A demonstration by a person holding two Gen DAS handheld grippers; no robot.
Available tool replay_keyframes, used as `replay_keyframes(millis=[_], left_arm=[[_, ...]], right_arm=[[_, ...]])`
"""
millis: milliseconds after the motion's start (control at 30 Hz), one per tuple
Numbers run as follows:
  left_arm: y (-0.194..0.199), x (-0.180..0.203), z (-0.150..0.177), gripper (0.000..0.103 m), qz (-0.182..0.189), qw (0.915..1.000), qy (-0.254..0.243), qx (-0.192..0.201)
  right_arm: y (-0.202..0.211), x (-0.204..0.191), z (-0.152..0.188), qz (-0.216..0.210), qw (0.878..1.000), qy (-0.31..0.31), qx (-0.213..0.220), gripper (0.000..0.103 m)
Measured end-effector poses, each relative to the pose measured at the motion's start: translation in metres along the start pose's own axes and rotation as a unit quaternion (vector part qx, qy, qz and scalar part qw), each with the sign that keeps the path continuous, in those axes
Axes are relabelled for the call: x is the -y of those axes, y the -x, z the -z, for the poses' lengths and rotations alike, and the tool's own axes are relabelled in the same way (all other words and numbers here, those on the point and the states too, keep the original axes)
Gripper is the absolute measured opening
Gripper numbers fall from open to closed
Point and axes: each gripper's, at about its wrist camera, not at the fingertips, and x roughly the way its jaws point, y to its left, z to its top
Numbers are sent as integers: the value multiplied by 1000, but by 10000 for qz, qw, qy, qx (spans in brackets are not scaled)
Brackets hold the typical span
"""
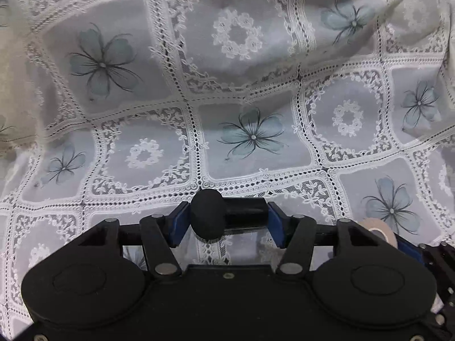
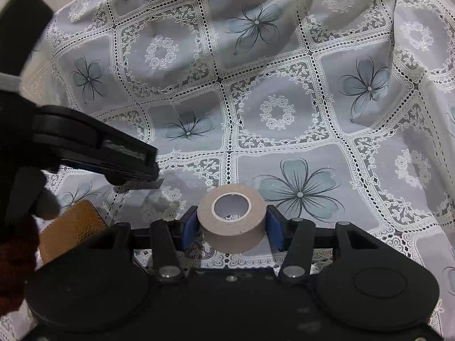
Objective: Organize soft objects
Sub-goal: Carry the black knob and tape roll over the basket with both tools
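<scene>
I had a black cylinder with a rounded foam-like head pinched in the left gripper jaws, and a beige roll of tape in the right gripper, both above the lace-patterned floral cloth on the worktop. Neither was put away; I saw no container.

We list: cloth, pale grey squares framed in white lace, grey-blue four-petal flowers alternating with white floral rings; tape roll, beige; foam-headed cylinder, matt black; grippers, black with blue pads; flat piece, amber honeycomb
</scene>
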Motion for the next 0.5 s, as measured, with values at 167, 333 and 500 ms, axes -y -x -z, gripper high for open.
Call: replay_keyframes(millis=[167, 333, 500], left_arm=[[27, -4, 4, 54, -45, 9997, 61, 236], [53, -12, 15, 54, -61, 9991, 263, 319], [76, -21, 35, 54, -144, 9989, 348, 294]], right_arm=[[0, 0, 0, 2, 10000, 4, -5, 51], [0, -1, 0, 15, 10000, 12, -9, 50], [-1, -1, 0, 31, 10000, 24, -20, 50]])
